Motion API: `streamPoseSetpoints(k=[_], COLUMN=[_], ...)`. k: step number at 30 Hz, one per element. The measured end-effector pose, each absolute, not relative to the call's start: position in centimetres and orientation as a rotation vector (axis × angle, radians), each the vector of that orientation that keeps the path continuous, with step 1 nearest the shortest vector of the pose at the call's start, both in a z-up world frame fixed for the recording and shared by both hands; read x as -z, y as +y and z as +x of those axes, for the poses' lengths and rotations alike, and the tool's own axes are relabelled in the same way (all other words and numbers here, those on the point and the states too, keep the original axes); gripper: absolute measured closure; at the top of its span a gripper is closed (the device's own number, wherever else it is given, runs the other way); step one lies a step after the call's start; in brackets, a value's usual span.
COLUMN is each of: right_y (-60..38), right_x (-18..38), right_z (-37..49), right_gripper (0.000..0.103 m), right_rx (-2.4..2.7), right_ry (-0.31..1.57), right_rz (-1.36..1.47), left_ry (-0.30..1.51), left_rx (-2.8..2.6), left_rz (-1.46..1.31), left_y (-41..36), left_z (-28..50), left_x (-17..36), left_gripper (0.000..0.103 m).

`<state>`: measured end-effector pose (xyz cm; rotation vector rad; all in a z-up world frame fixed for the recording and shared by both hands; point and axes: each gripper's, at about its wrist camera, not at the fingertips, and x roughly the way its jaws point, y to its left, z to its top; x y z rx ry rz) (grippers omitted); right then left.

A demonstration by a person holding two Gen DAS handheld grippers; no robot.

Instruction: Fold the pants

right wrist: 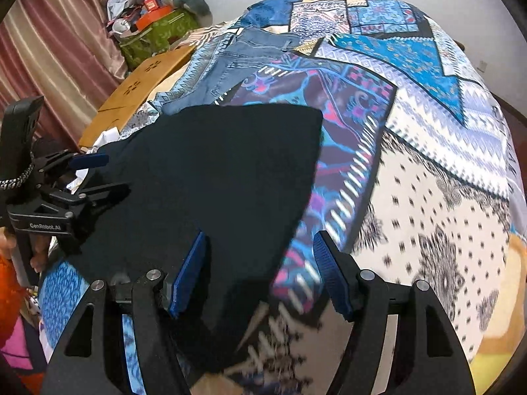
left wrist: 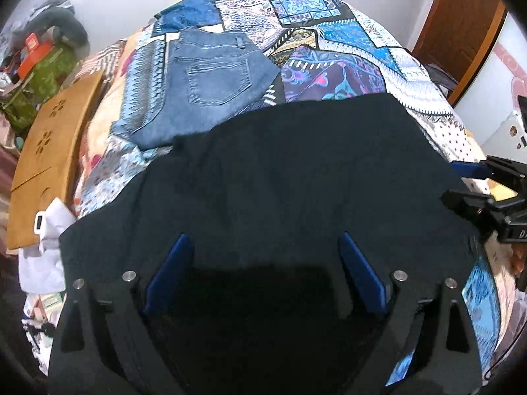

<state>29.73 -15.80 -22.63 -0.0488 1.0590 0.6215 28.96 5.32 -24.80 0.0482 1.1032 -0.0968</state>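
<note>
Nearest, the left gripper (left wrist: 263, 263) hangs with jaws wide apart over the black pants (left wrist: 280, 171) spread on the bed (right wrist: 428, 197). The right gripper (right wrist: 260, 263), likewise spread, straddles their right edge, seemingly without touching. Bare quilt runs toward 2 o'clock. At 11 o'clock folded jeans (left wrist: 210, 82) lie beside a wooden board (left wrist: 49, 151).

black pants (left wrist: 290, 171): 1 | folded jeans (left wrist: 210, 82): 1 | wooden board (left wrist: 52, 151): 1 | grippers: 2
</note>
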Motion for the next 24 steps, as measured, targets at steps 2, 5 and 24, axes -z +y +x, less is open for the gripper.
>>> streamPoseSetpoints(k=[2, 5, 24], right_y=[-16.0, -16.0, -9.9], right_x=[22.5, 22.2, 13.9], right_z=[29.0, 28.3, 25.8], right_gripper=[0.038, 0.038, 0.036], right_rx=[-0.609, -0.593, -0.664], right_ry=[1.056, 1.061, 0.829], right_rz=[-0.049, -0.052, -0.088], left_ry=[1.088, 1.073, 0.966], left_rx=[0.087, 0.066, -0.209], left_rz=[0.054, 0.036, -0.220], left_y=[5.5, 6.0, 16.9], left_z=[27.9, 26.5, 19.2], left_x=[24.7, 24.4, 20.9], left_gripper=[0.009, 0.010, 0.009])
